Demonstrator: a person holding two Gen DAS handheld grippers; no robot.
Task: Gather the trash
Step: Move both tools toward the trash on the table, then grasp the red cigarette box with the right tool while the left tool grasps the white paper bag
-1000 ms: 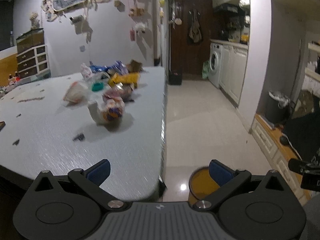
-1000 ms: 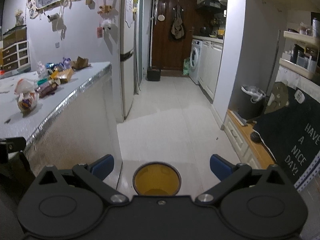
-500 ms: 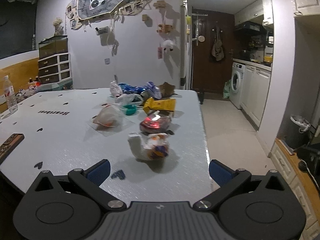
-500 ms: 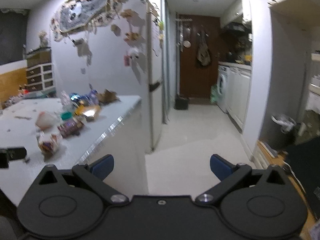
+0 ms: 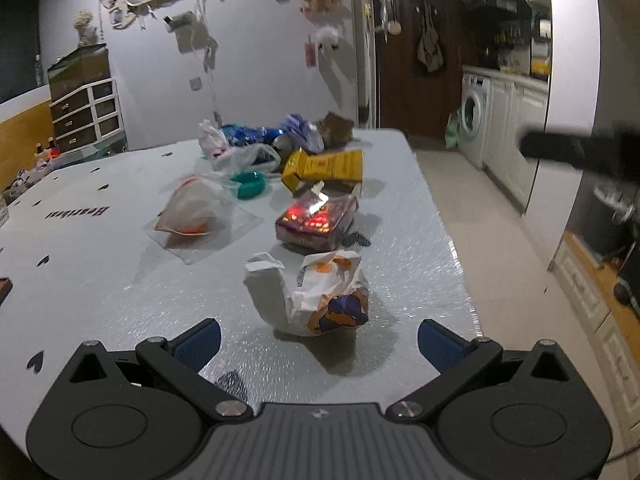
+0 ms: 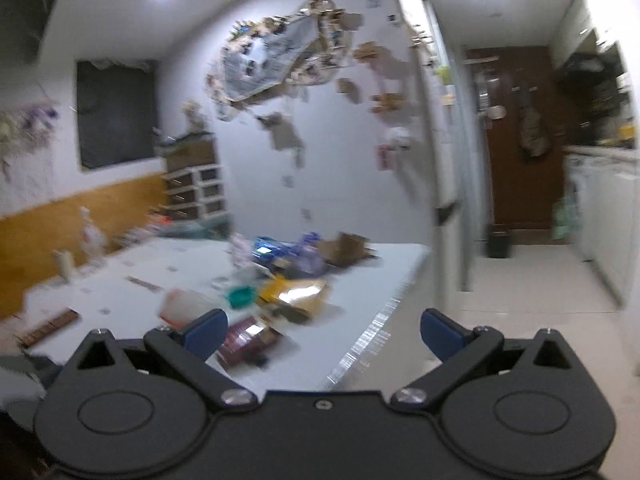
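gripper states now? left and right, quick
Left gripper: open, empty, aimed at the crumpled white wrapper on the table.
Right gripper: open, empty, view blurred.

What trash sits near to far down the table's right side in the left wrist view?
Left gripper → crumpled white bag with orange print → red snack packet → yellow carton → brown crumpled paper.

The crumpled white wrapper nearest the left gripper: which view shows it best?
The left wrist view. The crumpled white wrapper lies sharp on the table, just ahead of the open left gripper. The right wrist view is motion-blurred and does not show it; its gripper body covers the near table.
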